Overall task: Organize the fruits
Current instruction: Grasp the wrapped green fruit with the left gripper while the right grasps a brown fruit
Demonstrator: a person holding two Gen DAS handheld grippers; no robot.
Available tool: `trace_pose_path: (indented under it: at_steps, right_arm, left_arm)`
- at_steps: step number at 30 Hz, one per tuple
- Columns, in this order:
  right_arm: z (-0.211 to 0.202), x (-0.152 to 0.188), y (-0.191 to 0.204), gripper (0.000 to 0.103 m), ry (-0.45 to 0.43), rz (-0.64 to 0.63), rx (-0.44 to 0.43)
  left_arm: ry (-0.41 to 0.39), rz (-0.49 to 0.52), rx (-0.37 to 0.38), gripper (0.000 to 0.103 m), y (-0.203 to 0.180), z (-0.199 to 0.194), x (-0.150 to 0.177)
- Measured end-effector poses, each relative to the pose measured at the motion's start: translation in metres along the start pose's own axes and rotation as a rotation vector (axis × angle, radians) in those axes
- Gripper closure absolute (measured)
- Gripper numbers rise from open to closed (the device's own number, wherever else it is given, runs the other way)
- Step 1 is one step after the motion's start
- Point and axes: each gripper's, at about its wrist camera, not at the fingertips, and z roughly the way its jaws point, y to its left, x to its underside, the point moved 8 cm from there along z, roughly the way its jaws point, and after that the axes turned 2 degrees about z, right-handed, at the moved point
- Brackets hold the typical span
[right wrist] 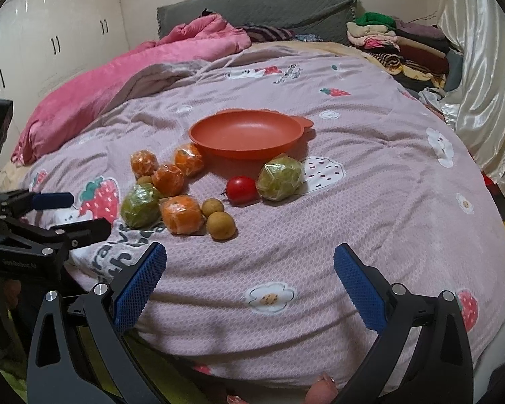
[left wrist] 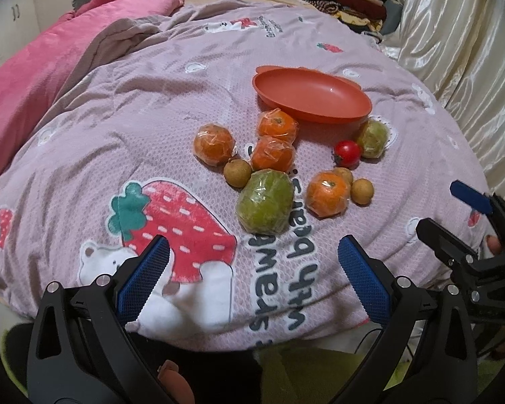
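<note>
A bed (right wrist: 353,202) fills the room, spread with a lilac quilt printed with strawberries and bears; a rumpled pink blanket (right wrist: 118,77) lies beyond the plate on the wardrobe side, and folded clothes (right wrist: 397,43) are stacked by the satin curtain. An empty orange plate (right wrist: 252,134) sits in the middle of the quilt. All the fruit lies on the quilt on the near side of the plate, none of it in it: four wrapped oranges (right wrist: 168,176), a big wrapped green fruit (left wrist: 265,201), a smaller wrapped green one (right wrist: 280,177) just beside the plate's rim, a red tomato (right wrist: 241,189) touching that one, and three small brown longans (right wrist: 221,225). The left tongs (left wrist: 252,269) hang wide open and empty, with the big green fruit just ahead of the tips. The right tongs (right wrist: 250,277) are spread wide as well, holding nothing, with the longans nearest ahead and the plate well beyond.
</note>
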Motion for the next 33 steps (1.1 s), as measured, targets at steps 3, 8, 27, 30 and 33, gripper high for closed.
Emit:
trace_pose_path:
  at_steps: [3,8,27,30,33]
  right_arm:
    - [0.014,-0.005,0.001,0.004,0.019,-0.043,-0.005]
    - [0.037,-0.010,0.001,0.004,0.068,-0.112,-0.007]
    - [0.081,-0.008,0.024,0.066,0.167,-0.260,-0.138]
    - [0.086,-0.009,0.029,0.077,0.170,-0.272,-0.168]
    - [0.087,-0.010,0.029,0.079,0.171,-0.269,-0.186]
  left_arm:
    - [0.005,0.015,0.003,0.008,0.001,0.009,-0.006]
    - [0.028,0.016,0.014,0.010,0.005,0.029,-0.013]
    - [0.073,0.047,0.111,0.063,-0.012,0.056,-0.017]
    - [0.081,0.046,0.115,0.064,-0.012,0.059,-0.016]
    - [0.082,0.048,0.118,0.065,-0.013,0.060,-0.016]
